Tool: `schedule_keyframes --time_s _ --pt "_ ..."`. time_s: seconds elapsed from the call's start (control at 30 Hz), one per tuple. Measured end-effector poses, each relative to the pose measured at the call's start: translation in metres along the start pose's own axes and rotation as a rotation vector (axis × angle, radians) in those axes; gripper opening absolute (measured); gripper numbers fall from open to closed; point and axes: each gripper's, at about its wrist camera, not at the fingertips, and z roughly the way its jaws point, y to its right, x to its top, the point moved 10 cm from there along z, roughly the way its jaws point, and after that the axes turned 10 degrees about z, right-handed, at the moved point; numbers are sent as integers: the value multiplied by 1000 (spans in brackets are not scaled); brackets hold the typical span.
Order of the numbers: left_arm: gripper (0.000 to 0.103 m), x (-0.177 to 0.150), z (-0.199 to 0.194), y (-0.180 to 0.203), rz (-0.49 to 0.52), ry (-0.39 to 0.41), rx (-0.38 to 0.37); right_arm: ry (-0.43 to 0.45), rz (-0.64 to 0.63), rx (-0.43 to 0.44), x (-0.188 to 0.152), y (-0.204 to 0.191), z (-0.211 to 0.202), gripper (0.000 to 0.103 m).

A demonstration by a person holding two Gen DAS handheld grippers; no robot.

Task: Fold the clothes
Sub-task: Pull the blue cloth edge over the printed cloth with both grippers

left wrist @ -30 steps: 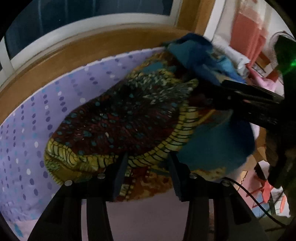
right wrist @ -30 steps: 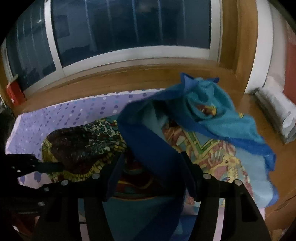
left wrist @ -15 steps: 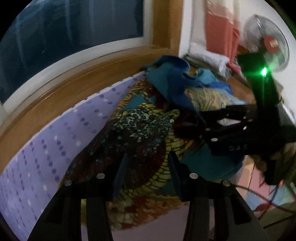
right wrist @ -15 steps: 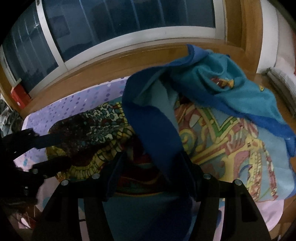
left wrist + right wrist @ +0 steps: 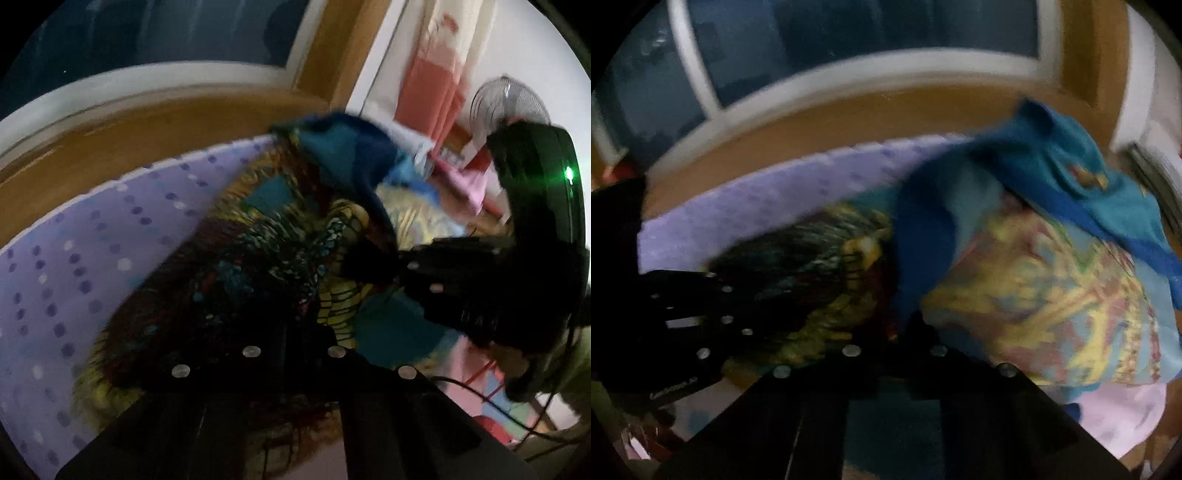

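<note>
Pinching crumpled patterned cloth [image 5: 280,258]: left claw [image 5: 295,332] closing; right claw [image 5: 908,325] pressed on its blue edge.

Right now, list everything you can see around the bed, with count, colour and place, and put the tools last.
garment: one, dark print with yellow border, on the sheet
blue cloth: one, teal and dark blue, heaped behind the garment
sheet: one, lilac with dots, under the clothes
window: one, dark glass, white frame, beyond the wooden ledge
fan: one, grey, right, by the wall
left tool: one, black, closing on the garment
right tool: one, black, shut on the blue cloth
</note>
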Motion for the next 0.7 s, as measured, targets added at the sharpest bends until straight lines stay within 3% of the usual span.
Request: schedule_keyframes --time_s 0.27,0.5,0.7 --pt "4 -20 -80 -28 -62 85 95 37 -144 194 -13 -111 -22 4" --pt "4 -64 -153 -68 -182 124 211 -9 -271 336 -35 -199 -16 4" --pt "4 -108 -211 -103 -277 142 353 -56 -358 460 -60 -278 -14 4"
